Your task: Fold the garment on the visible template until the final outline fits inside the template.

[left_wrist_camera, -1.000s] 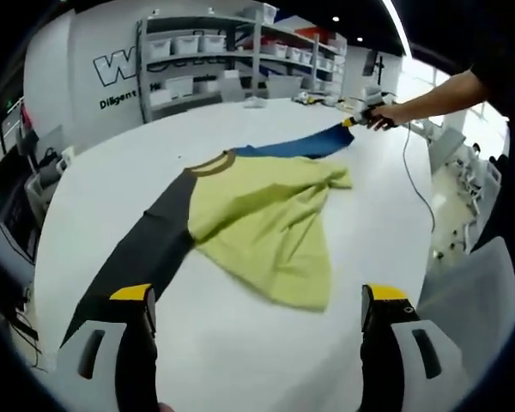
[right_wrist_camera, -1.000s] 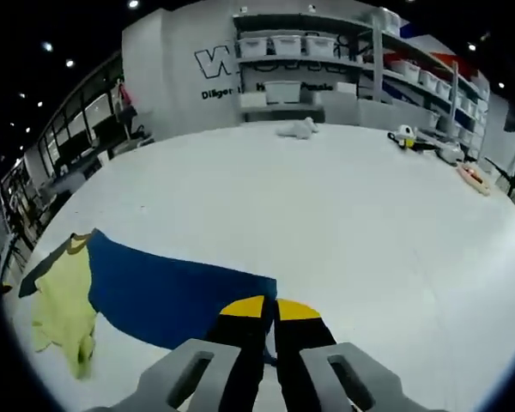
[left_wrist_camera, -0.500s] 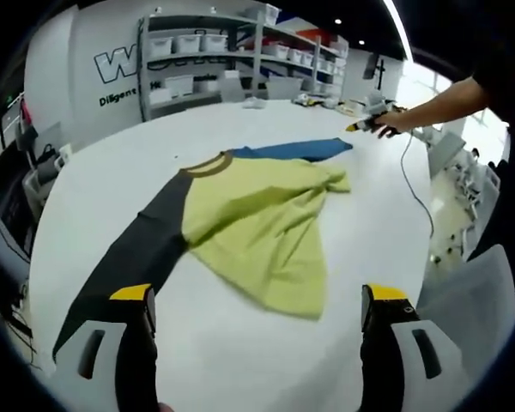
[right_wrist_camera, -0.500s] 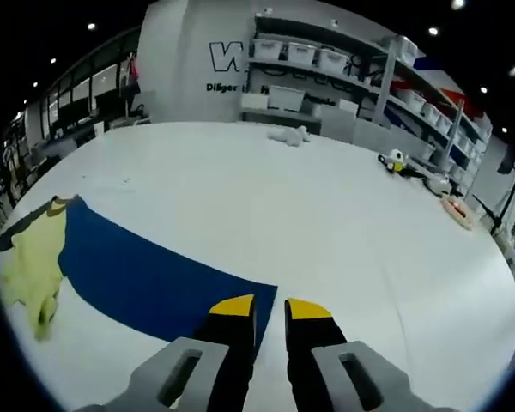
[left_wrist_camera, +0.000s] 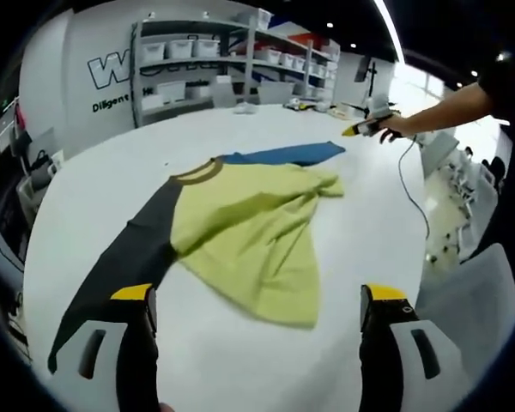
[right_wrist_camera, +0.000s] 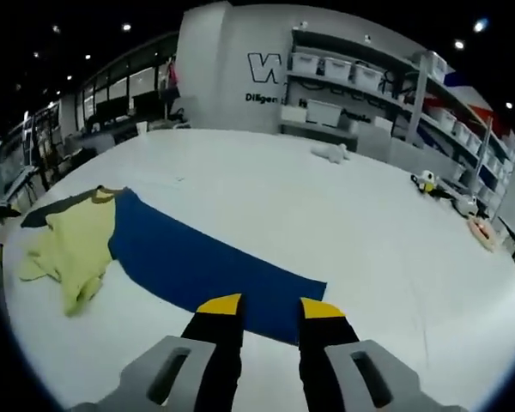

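In the left gripper view the left gripper (left_wrist_camera: pixel 253 300) hangs over the near edge of the white table (left_wrist_camera: pixel 86 197) with its jaws spread wide, nothing between them; just beyond lies the shirt (left_wrist_camera: pixel 249 227), its yellow-green body rumpled and bunched in the middle of the table, its black sleeve (left_wrist_camera: pixel 124 266) stretched flat toward the near left edge, ending beside the left jaw; a tan collar (left_wrist_camera: pixel 197 170) shows at the top of the body; the blue sleeve (left_wrist_camera: pixel 283 154) runs flat from the collar toward the far right edge; past its end the right gripper (left_wrist_camera: pixel 360 129) is held in a person's hand (left_wrist_camera: pixel 395 126) above the table, apart from the cloth; a cable (left_wrist_camera: pixel 412 197) trails down from that hand over the right edge; shelves (left_wrist_camera: pixel 215 56) with bins stand beyond the far edge.

In the right gripper view the right gripper (right_wrist_camera: pixel 270 305) hovers with jaws slightly parted and empty, their yellow tips over the blue sleeve's cuff end; the sleeve (right_wrist_camera: pixel 206 266) stretches away to the yellow body (right_wrist_camera: pixel 73 245) near the table's left edge; small items (right_wrist_camera: pixel 330 152) lie well apart at the far edge.
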The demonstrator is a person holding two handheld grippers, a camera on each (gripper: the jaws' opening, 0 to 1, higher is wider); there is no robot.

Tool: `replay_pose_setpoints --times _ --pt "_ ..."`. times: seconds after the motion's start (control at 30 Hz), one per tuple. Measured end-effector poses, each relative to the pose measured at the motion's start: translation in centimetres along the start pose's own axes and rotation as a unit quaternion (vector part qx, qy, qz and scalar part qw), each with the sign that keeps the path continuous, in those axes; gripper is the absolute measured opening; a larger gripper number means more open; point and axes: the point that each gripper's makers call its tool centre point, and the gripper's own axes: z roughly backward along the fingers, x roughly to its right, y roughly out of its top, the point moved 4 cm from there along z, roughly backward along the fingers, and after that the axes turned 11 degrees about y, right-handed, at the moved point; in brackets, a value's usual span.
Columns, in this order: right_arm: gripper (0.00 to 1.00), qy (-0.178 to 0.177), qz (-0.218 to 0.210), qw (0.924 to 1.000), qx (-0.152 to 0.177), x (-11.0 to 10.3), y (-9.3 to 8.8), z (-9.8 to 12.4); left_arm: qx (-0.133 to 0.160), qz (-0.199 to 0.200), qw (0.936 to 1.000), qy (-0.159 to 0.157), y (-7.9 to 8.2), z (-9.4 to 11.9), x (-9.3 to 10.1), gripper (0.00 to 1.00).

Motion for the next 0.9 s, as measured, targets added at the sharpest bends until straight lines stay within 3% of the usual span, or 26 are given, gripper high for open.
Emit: replay_pose_setpoints --times 0.1,0.27,0.63,0.77,0.9 --pt "0.21 0.035 0.026 0.9989 -0.017 -1.5 -0.4 -0.3 -0.003 -0.005 0.9999 -0.008 -0.3 -0.3 0.5 0.94" --pt "0.21 0.071 0.046 0.9963 -0.015 -5.0 -0.3 0.1 0.001 -0.008 0.9998 -0.018 -0.5 -0.7 0.9 0.92" --pt "0.22 0.161 0.086 0.9831 -0.013 -12.6 -0.9 0.3 -0.006 -0.034 0.9982 -0.049 -1.2 -1.0 3.1 0.81" --pt "0.21 0.189 0.110 0.9754 -0.026 -14.9 -1.8 0.2 -0.008 -0.043 0.9975 -0.056 -1.4 -1.0 3.7 0.77" --pt "0.20 0.231 0.155 0.9597 -0.040 -17.7 -2.8 0.2 -0.010 -0.052 0.9969 -0.058 -1.6 -1.0 4.2 0.70"
